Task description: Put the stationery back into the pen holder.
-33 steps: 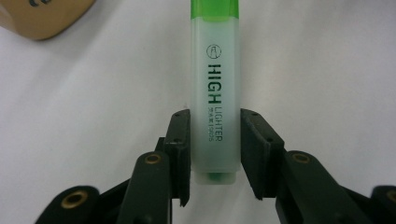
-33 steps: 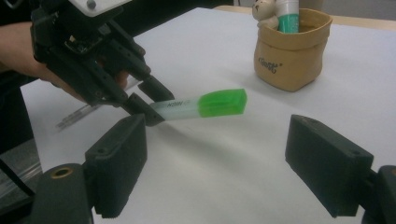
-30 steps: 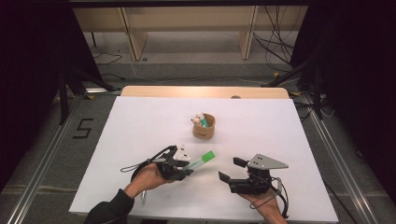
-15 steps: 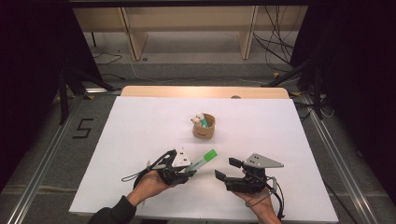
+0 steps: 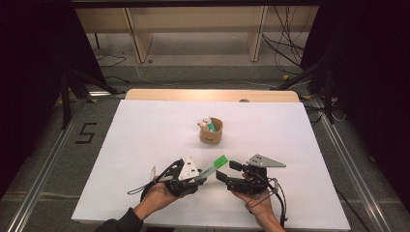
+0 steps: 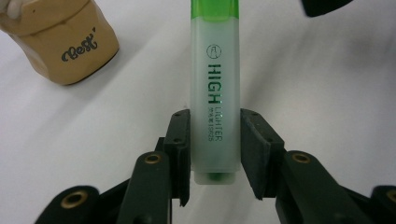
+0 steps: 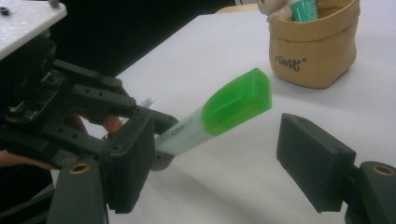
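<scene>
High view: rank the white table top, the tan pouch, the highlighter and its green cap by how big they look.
1. White table top, by far the largest.
2. Tan pouch.
3. Highlighter, long but thin, part of it hidden in the left gripper; its rank against the pouch is unsure.
4. Green cap, smallest.

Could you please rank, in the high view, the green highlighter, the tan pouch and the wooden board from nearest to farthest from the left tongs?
1. Green highlighter, clamped in the left tongs.
2. Tan pouch, mid-table.
3. Wooden board, at the far edge.
</scene>
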